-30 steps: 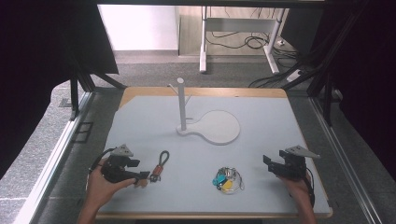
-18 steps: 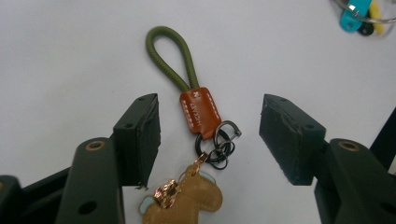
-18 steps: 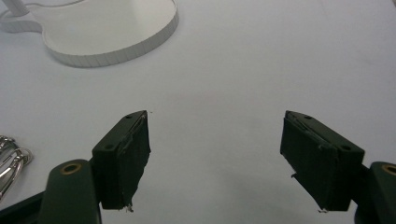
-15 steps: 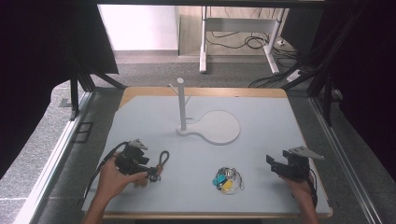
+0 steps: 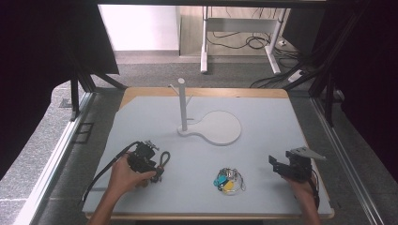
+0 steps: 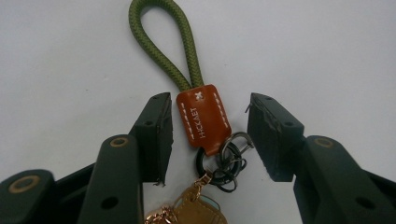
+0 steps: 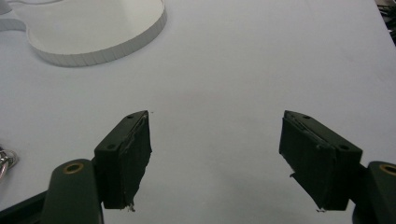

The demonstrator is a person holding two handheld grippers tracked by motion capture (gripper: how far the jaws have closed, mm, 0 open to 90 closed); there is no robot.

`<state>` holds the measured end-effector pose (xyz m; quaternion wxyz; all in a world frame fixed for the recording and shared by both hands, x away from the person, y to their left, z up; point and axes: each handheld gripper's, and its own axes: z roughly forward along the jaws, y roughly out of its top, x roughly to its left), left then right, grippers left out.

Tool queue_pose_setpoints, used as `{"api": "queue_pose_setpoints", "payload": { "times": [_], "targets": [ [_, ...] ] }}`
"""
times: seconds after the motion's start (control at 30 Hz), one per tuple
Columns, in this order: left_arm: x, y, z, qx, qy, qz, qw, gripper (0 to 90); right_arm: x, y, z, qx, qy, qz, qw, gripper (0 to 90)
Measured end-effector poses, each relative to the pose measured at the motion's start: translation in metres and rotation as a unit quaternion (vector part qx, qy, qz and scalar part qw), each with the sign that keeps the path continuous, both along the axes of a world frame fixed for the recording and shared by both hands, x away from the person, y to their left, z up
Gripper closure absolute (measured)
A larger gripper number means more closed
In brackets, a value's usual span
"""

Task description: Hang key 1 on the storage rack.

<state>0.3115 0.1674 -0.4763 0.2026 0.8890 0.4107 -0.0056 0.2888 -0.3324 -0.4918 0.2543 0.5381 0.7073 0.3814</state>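
Braided green cord loop (image 6: 163,44); glossy stitched leather tab (image 6: 203,119); metal rings (image 6: 231,158).

We carry a black two-jaw gripper in each hand; forearms are bare, no sleeves. The left gripper (image 5: 157,169) trails a black cable toward the table edge. The right gripper (image 5: 277,165) bears a grey three-cornered plate on top and a black cable at the wrist. Each jaw is a dark green-black bar ending in a rectangular block with a flat rubber pad (image 7: 139,158), frayed at its lower corner. Brass-ringed screw holes and plain round holes mark the bars
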Motion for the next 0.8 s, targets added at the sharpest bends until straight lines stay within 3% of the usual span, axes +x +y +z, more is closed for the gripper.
{"api": "queue_pose_setpoints", "payload": {
  "times": [0.23, 0.43, 0.6, 0.8],
  "targets": [
    [0.005, -0.006, -0.008, 0.018, 0.011, 0.004, 0.9998, 53.1, 0.001, 0.001, -0.001, -0.002, 0.004, 0.001, 1.0000, 25.1],
    [0.007, -0.007, -0.008, 0.025, 0.007, 0.007, 0.9996, 56.7, 0.001, 0.000, -0.001, -0.003, 0.004, -0.001, 1.0000, 25.2],
    [0.006, -0.019, -0.006, 0.065, -0.004, -0.016, 0.9978, 63.1, 0.000, 0.002, -0.001, -0.006, 0.005, -0.001, 1.0000, 25.2],
    [0.011, -0.016, -0.006, 0.066, 0.007, -0.038, 0.9970, 65.6, 0.000, 0.001, -0.001, -0.007, 0.005, -0.001, 1.0000, 25.3]
  ]
}}
